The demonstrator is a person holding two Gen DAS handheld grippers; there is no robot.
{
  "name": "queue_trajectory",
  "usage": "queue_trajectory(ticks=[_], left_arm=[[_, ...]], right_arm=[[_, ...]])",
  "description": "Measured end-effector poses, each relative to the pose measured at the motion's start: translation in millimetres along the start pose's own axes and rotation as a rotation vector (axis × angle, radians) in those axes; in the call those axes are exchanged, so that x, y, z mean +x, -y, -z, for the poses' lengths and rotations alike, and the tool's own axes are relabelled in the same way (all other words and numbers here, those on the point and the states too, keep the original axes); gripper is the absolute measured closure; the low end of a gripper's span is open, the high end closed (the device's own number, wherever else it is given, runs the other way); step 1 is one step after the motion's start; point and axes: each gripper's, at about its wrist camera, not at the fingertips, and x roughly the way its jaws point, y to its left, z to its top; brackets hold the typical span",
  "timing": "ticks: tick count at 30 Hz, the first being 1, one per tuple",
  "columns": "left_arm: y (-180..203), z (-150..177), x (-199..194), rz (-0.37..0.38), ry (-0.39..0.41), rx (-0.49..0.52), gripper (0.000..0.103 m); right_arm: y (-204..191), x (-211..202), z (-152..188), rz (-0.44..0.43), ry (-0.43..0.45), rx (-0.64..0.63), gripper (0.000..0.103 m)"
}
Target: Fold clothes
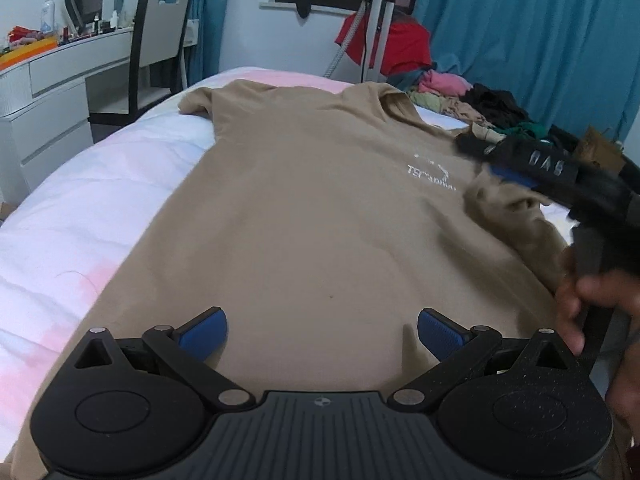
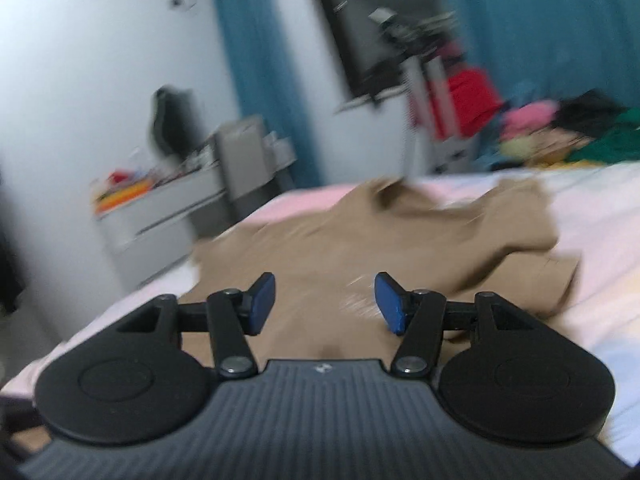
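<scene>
A tan T-shirt (image 1: 312,208) lies spread on the bed, collar at the far end, white lettering on its chest. Its right sleeve (image 1: 516,216) is bunched and folded inward. My left gripper (image 1: 322,332) is open and empty, hovering over the shirt's lower hem. My right gripper (image 1: 516,160) shows blurred in the left wrist view, above the bunched right sleeve. In the right wrist view the right gripper (image 2: 325,304) is open and empty over the shirt (image 2: 320,248), and the picture is motion-blurred.
The bed has a white and pink cover (image 1: 100,200). A pile of mixed clothes (image 1: 480,108) lies at the bed's far right. A white desk (image 1: 60,80) and chair (image 1: 160,48) stand to the left. Blue curtains (image 1: 540,32) and a stand with a red garment (image 1: 384,44) are behind.
</scene>
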Motion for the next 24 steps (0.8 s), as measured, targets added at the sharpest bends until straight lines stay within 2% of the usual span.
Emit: queue_trajectory(ticks=[3,4,6,7,10,12,14,17,20,21,22,23,24], left_arm=[[-5,-1,1,0.007,-0.013,-0.024,0.0],[-6,-2,0,0.008,-0.015,-0.032,0.0],[-7,-2,-1,0.011,-0.015,-0.039,0.0],[-8,-3,-1,0.013,-0.014,-0.042,0.0],[-4,-3,0,0.02,-0.015,-0.029,0.0],[0,-2,3,0.018,-0.011,-0.011,0.0],[4,-2,6,0.02,-0.009,0.005,0.0],[8,-2,9,0.015,0.022,0.028,0.0],[8,-2,14,0.022,0.038,0.049,0.0],[7,-2,16,0.023,0.039,0.052,0.0],[7,-2,17,0.024,0.036,0.055,0.0],[7,-2,18,0.025,0.03,0.053,0.0],[6,-2,18,0.026,0.025,0.051,0.0]], right_arm=[[13,-13,-2,-0.029,-0.019,0.137,0.042],[23,-17,-6,-0.051,0.011,0.2,0.042],[46,-35,-14,-0.086,0.136,0.339,0.042],[59,-46,-17,-0.075,0.199,0.402,0.042],[99,-70,-17,0.081,0.28,0.584,0.042],[120,-75,-9,0.174,0.263,0.676,0.042],[137,-72,3,0.224,0.239,0.752,0.042],[150,-56,8,0.21,0.196,0.791,0.043],[141,-28,-2,0.181,0.074,0.708,0.043],[138,-24,-3,0.159,0.06,0.687,0.043],[134,-22,-5,0.14,0.062,0.666,0.045],[130,-20,-9,0.133,0.062,0.634,0.06],[127,-19,-15,0.163,0.053,0.599,0.09]])
